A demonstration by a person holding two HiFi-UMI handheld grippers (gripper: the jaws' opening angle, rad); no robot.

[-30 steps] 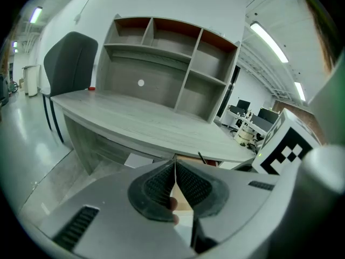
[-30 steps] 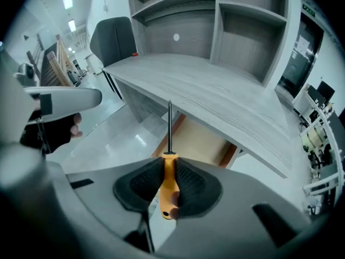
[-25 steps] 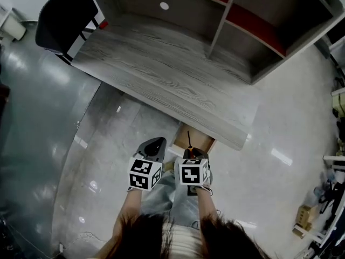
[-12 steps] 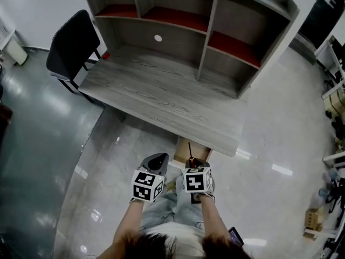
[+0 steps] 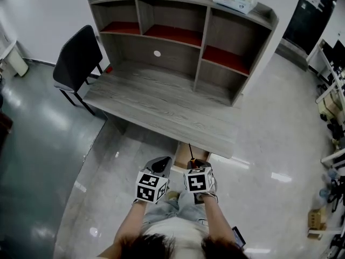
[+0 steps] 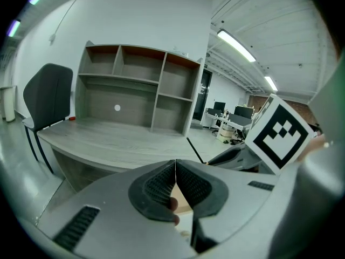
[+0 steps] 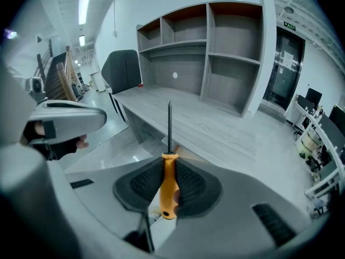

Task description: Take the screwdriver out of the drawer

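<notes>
The orange-handled screwdriver, dark shaft pointing at the grey wood-grain desk, sat clamped by its handle in the right gripper, apparently lifted above the open tan drawer. The left gripper hung alongside, jaws together and empty.

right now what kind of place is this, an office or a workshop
Most likely an office: a grey wood-grain desk with an open grey shelf hutch on it, a black chair beside it, and more desks with dark monitors further down the room in the left gripper view.
</notes>
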